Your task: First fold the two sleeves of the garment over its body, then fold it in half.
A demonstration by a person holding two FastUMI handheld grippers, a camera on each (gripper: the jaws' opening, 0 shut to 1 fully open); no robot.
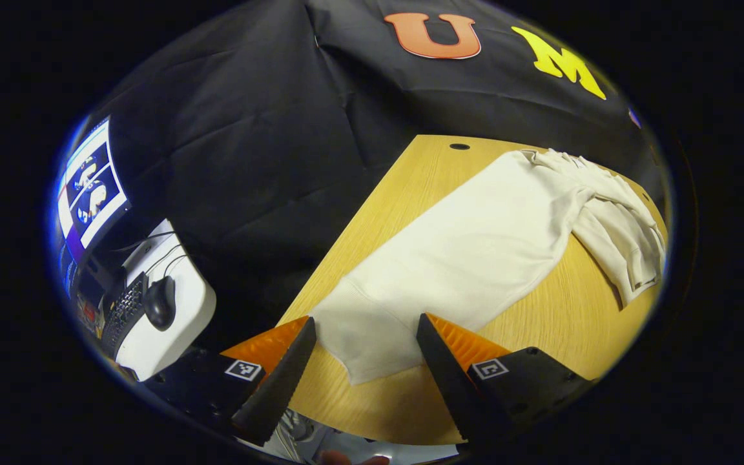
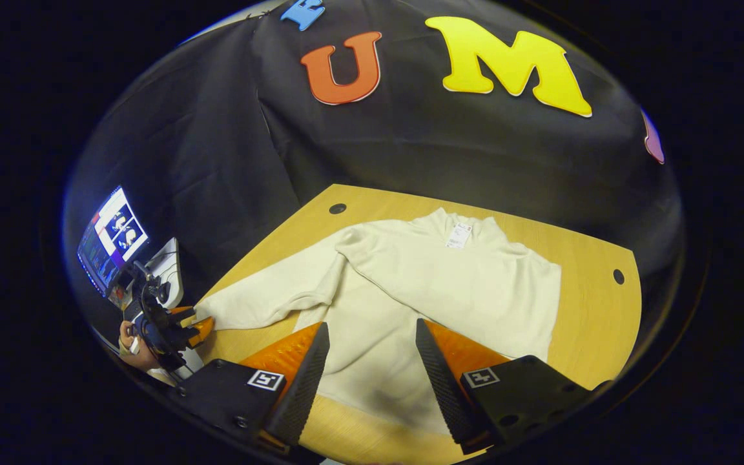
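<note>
Cream garment [image 2: 411, 290] lies flat on the wooden table [image 2: 591, 310], collar toward the booth wall, hem toward the near edge. In the right gripper view one sleeve [image 2: 404, 258] is already laid slanting across the chest; the other sleeve [image 2: 262, 300] stretches straight out toward the table's side edge.

Left gripper [image 1: 365, 352]: fingers spread wide, nothing between them, hovering over the cuff end of the outstretched sleeve [image 1: 372, 336], which lies on the table just ahead of the tips. The right gripper view shows this gripper far off [image 2: 185, 326] at the cuff, a hand behind it.

Right gripper [image 2: 372, 368]: fingers spread, empty, poised above the lower body of the garment near the hem.

Judgement: sleeve-folding step is half done; the second sleeve is the work in hand. Next move calls for the left fingers to come down over the cuff, pinch the fabric, then lift and carry it across onto the body. Halving the garment comes after.

Off the table: a monitor [image 1: 91, 184], keyboard and mouse [image 1: 160, 302] on a white stand.
</note>
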